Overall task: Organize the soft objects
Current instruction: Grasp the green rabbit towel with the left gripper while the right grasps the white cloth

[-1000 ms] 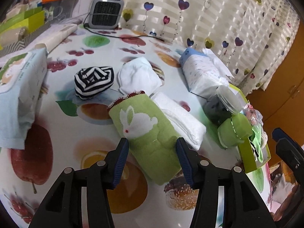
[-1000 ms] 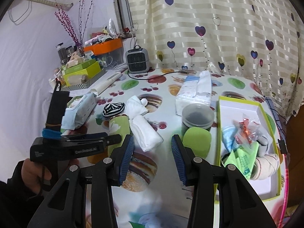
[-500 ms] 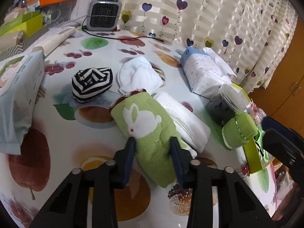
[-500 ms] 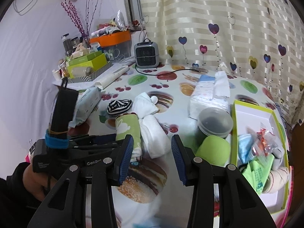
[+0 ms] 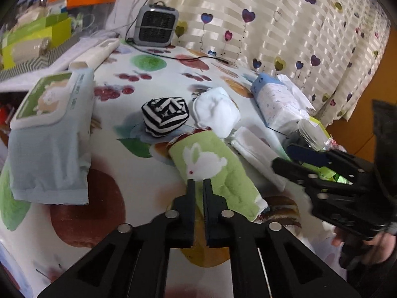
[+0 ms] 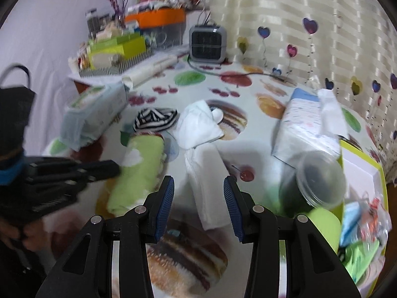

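A rolled green towel with a white rabbit (image 5: 213,171) lies on the fruit-print tablecloth. My left gripper (image 5: 197,182) is shut, pinching the towel's near side; it also shows in the right wrist view (image 6: 109,170). Beyond the towel lie a striped black-and-white bundle (image 5: 165,115), a white sock bundle (image 5: 215,111) and a folded white cloth (image 5: 258,154). My right gripper (image 6: 198,186) is open and empty, hovering just before the folded white cloth (image 6: 208,181), right of the green towel (image 6: 139,173).
A wet-wipes pack (image 5: 49,136) lies at the left. A tissue pack (image 6: 307,126), a dark lidded jar (image 6: 315,181) and a green-rimmed box (image 6: 367,166) of odds and ends stand at the right. A grey heater (image 6: 207,43) and clutter line the back.
My left gripper closed from wide open onto the green towel. My right gripper moved forward and left, closer over the folded white cloth, staying open.
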Action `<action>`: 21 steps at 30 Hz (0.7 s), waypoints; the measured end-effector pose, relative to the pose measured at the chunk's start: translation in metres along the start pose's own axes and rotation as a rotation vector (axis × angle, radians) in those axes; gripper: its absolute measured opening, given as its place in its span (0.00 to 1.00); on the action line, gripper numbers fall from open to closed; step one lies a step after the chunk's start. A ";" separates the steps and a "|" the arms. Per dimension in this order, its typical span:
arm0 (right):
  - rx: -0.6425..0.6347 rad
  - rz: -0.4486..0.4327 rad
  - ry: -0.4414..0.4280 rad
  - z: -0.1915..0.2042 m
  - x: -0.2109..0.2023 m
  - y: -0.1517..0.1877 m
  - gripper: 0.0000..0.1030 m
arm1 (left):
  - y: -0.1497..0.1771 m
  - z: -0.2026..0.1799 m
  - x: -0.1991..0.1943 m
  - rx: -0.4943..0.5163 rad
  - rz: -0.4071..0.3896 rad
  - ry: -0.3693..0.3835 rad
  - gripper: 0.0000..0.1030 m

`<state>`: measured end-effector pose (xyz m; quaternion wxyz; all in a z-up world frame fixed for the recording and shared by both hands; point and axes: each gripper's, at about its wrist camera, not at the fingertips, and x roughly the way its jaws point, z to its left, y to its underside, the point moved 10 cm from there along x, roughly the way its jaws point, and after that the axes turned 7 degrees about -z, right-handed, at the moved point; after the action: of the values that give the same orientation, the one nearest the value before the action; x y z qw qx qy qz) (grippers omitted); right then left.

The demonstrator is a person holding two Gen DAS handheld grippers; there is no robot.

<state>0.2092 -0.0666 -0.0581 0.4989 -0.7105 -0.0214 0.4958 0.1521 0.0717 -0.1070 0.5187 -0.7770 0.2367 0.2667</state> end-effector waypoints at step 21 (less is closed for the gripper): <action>-0.137 0.120 0.127 -0.007 0.038 0.008 0.42 | 0.000 -0.017 0.031 -0.078 0.053 0.082 0.51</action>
<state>0.2303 -0.0555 -0.0897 0.4189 -0.7731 0.0190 0.4759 0.1779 0.0534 -0.1220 0.4706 -0.8004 0.2678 0.2571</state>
